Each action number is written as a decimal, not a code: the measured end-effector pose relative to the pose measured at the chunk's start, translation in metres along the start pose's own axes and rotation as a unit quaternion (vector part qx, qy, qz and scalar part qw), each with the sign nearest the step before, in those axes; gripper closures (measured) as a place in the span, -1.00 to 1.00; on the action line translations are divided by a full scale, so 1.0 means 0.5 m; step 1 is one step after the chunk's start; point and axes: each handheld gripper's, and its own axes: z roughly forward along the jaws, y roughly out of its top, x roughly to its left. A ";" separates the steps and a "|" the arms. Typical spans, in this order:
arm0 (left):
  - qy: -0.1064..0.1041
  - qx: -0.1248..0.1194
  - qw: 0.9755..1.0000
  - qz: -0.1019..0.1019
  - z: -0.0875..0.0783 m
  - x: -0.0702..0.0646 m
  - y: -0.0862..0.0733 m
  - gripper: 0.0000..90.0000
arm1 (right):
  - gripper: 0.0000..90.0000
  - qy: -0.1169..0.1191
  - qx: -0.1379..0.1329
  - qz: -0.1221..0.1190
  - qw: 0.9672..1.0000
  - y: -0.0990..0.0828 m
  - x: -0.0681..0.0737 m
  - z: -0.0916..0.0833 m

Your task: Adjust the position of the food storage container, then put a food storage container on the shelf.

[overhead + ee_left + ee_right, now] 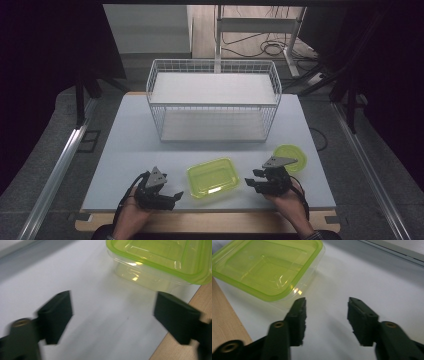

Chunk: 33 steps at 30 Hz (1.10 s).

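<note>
Item, nearest the camera: two forearms entering at the bottom of the high view, each carrying a hand-held gripper.

Left hand-held gripper [176, 195]: just left of the green-lidded container [212, 177], jaws spread wide with nothing between them, only bare counter showing in the gap. Not touching the container.

Right hand-held gripper [250, 181]: just right of the same container, jaws parted about halfway, empty, tips aimed toward the container's near corner. Not touching it.

Principal item, the green-lidded container: clear rectangular tub, yellow-green lid seated on top, resting flat on the counter [130, 150] near its front edge, between the two grippers.

Second item, round green lid or dish [292, 156]: to the right of the container and slightly farther back, partly behind the right gripper's grey plate; which of the two it is cannot be told.

Third item, white wire basket [213, 100]: well behind the container, standing upright, with no contents to be seen in it.

Step in hand, as judged: approach and grasp of the container, likely for carrying to the basket.

Handling notes, as judged: the tub is light and smooth, so it may skid if pushed from one side. Bring both grippers in level and together, or close one over the lid's rim and wall rather than the flat top. Keep the jaws low enough to catch the wall below the lid. Close gently, since thin plastic flexes and the lid could pop.
</note>
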 end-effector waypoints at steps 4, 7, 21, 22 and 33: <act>0.001 -0.009 1.000 -0.007 -0.007 0.000 -0.007 -0.86 | -0.18 0.001 -0.003 0.001 1.000 -0.002 -0.003 0.005; 0.005 -0.008 1.000 -0.004 -0.009 -0.001 -0.011 -0.87 | -0.29 0.005 -0.009 0.004 1.000 -0.003 -0.006 0.006; 0.032 0.000 0.999 0.032 -0.014 -0.012 -0.024 -0.92 | -0.79 0.022 -0.005 0.051 0.998 0.008 -0.013 0.014; 0.033 0.003 0.999 0.032 -0.014 -0.013 -0.026 -0.92 | -0.82 0.030 -0.005 0.060 0.998 0.013 -0.014 0.013; 0.038 0.012 0.998 0.039 -0.013 -0.016 -0.028 -0.92 | -0.41 0.057 -0.003 0.071 0.996 0.056 0.000 0.014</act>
